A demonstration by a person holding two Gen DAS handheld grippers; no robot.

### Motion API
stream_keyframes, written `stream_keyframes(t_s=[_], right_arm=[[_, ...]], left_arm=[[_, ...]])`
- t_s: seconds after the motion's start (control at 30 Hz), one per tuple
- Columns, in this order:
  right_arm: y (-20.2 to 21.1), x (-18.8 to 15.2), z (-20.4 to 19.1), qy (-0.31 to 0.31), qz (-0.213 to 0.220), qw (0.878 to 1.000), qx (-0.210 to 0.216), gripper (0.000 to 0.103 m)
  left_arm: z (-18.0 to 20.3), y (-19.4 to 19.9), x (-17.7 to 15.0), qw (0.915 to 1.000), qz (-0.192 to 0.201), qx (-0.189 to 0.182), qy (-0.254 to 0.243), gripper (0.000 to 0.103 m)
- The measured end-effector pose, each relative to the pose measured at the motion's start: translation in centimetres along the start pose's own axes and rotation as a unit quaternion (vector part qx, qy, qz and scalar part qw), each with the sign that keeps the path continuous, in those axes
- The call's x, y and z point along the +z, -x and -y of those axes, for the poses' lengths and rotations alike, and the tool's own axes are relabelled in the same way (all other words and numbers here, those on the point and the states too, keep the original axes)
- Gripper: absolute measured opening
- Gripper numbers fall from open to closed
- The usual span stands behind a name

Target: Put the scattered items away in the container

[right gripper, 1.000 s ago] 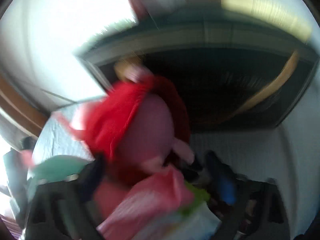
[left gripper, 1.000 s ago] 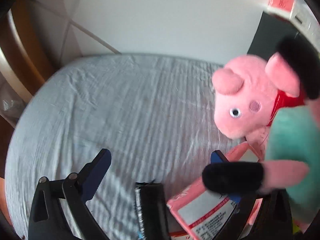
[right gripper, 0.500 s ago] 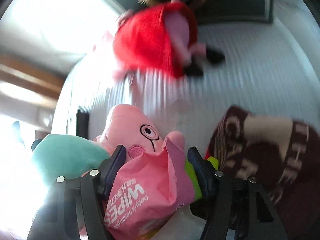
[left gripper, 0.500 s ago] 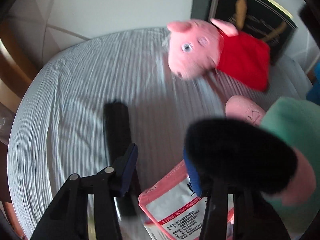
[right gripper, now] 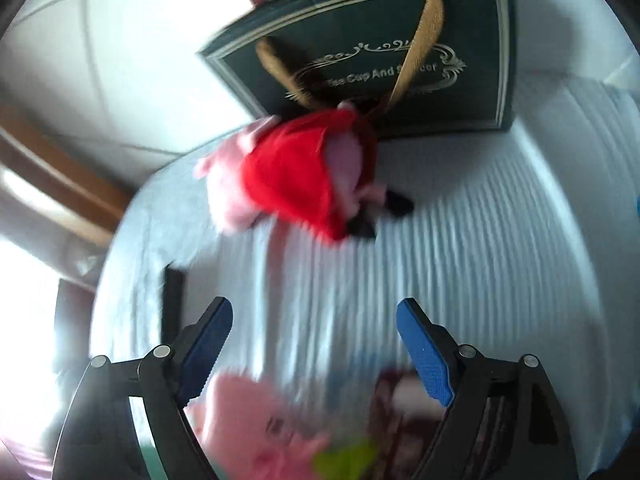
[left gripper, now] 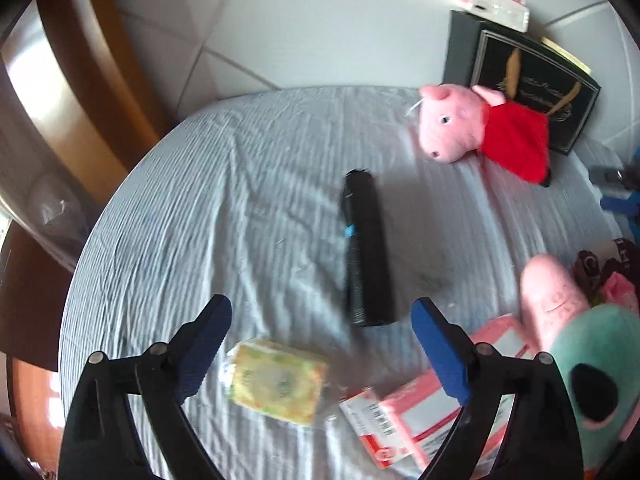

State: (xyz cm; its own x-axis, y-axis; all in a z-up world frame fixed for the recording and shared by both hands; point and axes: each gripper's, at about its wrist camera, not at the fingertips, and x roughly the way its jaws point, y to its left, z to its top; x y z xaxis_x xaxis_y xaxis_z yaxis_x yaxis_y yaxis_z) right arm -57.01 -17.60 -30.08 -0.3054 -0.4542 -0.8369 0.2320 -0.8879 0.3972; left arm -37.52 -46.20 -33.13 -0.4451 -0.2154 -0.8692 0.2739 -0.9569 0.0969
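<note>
My left gripper (left gripper: 320, 312) hovers over a grey striped bed sheet (left gripper: 200, 200), its jaws opening with nothing gripped. A black tube (left gripper: 366, 252) lies just ahead of its fingertips and a yellow-green packet (left gripper: 276, 380) beneath them. To the right are a pink box (left gripper: 404, 412) and a teal-dressed pig plush (left gripper: 576, 344). A red-dressed pig plush (left gripper: 480, 128) (right gripper: 296, 176) rests against a dark gift box with gold handles (left gripper: 532, 92) (right gripper: 460, 92). My right gripper (right gripper: 315, 308) is also opening, empty, above the sheet.
A tissue pack (left gripper: 496, 0) sits on top of the dark box. A maroon patterned cloth (right gripper: 396, 400) and a pink plush head (right gripper: 256, 428) lie under the right gripper. A wooden bed frame (left gripper: 80, 92) curves along the left, with tiled floor (left gripper: 320, 20) beyond.
The red-dressed pig left the right gripper and now lies by the dark box. Both grippers narrowed, then widened again. The left view pulled back, showing the whole black tube and the yellow-green packet.
</note>
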Motion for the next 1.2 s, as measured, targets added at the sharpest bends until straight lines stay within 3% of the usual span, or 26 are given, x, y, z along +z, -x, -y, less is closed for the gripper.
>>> stream_keyframes(t_s=[0.17,0.33,0.37,0.4,0.43,0.47,0.5,0.67,0.7,0.73,0.77,0.8,0.83,0.9,0.93,1.0,1.1,1.2], right_arm=[[-4.3,2.3,-1.4,0.031,-0.012,0.999,-0.036,0.096],[-10.7,3.8,-2.7,0.105,-0.031,0.988,-0.111,0.093],[-11.4,3.7,-2.9,0.113,-0.039,0.985,-0.126,0.077],[-11.9,3.5,-3.1,0.119,-0.039,0.980,-0.153,0.026],[-12.1,3.3,-3.3,0.126,-0.038,0.976,-0.176,0.008],[-12.2,3.0,-3.1,0.115,-0.055,0.979,-0.161,0.008],[-12.2,2.3,-3.0,0.105,-0.079,0.982,-0.136,0.008],[-10.5,-3.0,-3.5,0.122,-0.174,0.973,-0.089,0.008],[-10.3,-3.8,-3.6,0.129,-0.195,0.969,-0.077,0.011],[-10.0,-4.4,-3.7,0.135,-0.208,0.966,-0.074,0.027],[-9.4,-4.8,-3.9,0.141,-0.206,0.965,-0.082,0.040],[-8.3,-4.8,-4.2,0.160,-0.183,0.965,-0.098,0.065],[-7.3,-4.6,-4.7,0.179,-0.156,0.965,-0.108,0.073],[-5.6,-3.3,-5.9,0.218,-0.093,0.962,-0.135,0.075],[-5.2,-2.7,-6.4,0.229,-0.073,0.961,-0.138,0.082],[-6.3,-0.6,-7.2,0.250,-0.045,0.957,-0.141,0.084],[-10.7,2.3,-7.9,0.265,-0.037,0.950,-0.161,0.084],[-15.9,3.5,-7.2,0.269,-0.060,0.943,-0.189,0.088]], left_arm=[[-4.8,-2.6,-2.7,0.9979,-0.045,0.009,0.047,0.092],[-5.5,-6.6,-3.9,0.9940,-0.088,-0.002,0.065,0.092],[-5.3,-7.2,-3.9,0.9935,-0.092,-0.006,0.067,0.087],[-5.3,-7.4,-3.8,0.9932,-0.089,-0.016,0.073,0.084],[-5.2,-7.3,-3.6,0.9929,-0.085,-0.031,0.078,0.072],[-5.0,-7.3,-3.2,0.9926,-0.082,-0.041,0.079,0.062],[-4.7,-7.3,-2.6,0.9932,-0.078,-0.041,0.076,0.059],[-2.6,-6.0,1.8,0.9966,-0.048,-0.043,0.051,0.057],[-2.1,-5.6,2.9,0.9968,-0.042,-0.049,0.046,0.057],[-1.5,-5.4,3.7,0.9967,-0.041,-0.056,0.042,0.061],[-1.0,-5.2,4.4,0.9967,-0.042,-0.058,0.037,0.072],[-0.3,-5.1,5.1,0.9973,-0.037,-0.056,0.031,0.078],[0.3,-5.1,5.5,0.9979,-0.031,-0.052,0.022,0.083],[1.4,-5.7,6.4,0.9984,-0.033,-0.044,0.010,0.083],[1.9,-6.5,6.7,0.9981,-0.041,-0.046,0.008,0.083],[2.5,-7.7,6.6,0.9974,-0.055,-0.046,0.008,0.083],[3.8,-9.6,5.6,0.9967,-0.073,-0.037,0.000,0.083],[4.9,-11.0,4.6,0.9952,-0.084,-0.050,-0.003,0.084]])
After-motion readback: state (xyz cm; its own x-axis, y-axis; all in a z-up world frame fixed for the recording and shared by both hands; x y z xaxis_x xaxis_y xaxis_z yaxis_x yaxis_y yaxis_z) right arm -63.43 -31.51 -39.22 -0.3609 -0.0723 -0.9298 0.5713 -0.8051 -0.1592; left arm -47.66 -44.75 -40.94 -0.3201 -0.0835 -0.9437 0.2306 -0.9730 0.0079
